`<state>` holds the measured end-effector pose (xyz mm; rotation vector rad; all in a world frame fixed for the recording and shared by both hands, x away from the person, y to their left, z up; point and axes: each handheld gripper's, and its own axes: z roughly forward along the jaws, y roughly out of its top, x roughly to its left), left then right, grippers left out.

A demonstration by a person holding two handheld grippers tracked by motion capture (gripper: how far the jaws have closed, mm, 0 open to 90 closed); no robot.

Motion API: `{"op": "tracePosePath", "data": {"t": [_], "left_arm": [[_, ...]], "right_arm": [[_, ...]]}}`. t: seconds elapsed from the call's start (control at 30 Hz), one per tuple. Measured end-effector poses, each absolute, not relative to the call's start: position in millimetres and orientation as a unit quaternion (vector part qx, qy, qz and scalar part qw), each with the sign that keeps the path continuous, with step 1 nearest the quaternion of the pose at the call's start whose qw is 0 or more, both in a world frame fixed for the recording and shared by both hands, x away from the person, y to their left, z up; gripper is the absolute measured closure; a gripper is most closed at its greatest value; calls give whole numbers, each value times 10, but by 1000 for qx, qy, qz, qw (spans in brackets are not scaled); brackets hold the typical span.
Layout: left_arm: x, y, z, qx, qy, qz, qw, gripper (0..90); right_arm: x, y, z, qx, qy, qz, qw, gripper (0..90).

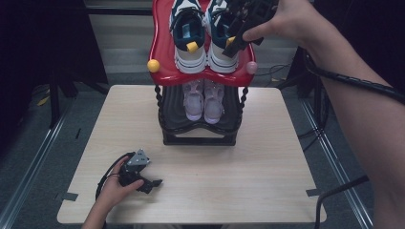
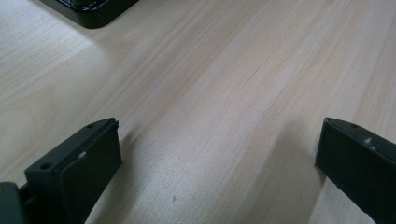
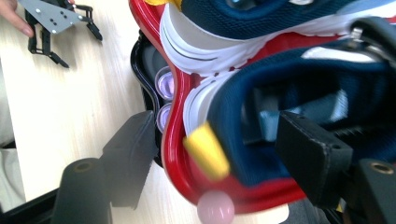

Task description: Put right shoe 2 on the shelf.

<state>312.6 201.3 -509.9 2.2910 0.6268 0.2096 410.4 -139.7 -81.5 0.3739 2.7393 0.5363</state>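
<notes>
The right gripper is hovering at the heel of the right-hand navy and white sneaker, which is sitting on the red top shelf of the shoe rack beside its twin. In the right gripper view its fingers are standing parted around the yellow heel tab and the heel collar without pressing on them. A pair of pale lilac shoes is resting on the black lower shelf. The left gripper is lying low on the wooden bench, near its front left corner, with its fingers spread wide and holding nothing.
</notes>
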Motion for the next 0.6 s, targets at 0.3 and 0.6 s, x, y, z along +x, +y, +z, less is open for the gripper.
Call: {"op": "tracePosePath", "data": {"t": [0.3,0.6], "left_arm": [[3127,2015,-5098,894,243,82,369,0],[3127,2015,-5098,894,243,81,369,0]], "right_arm": [[3895,-1717,-727,158,955,193,158,254],[3687,-2100,-857,181,951,204,146,239]]}}
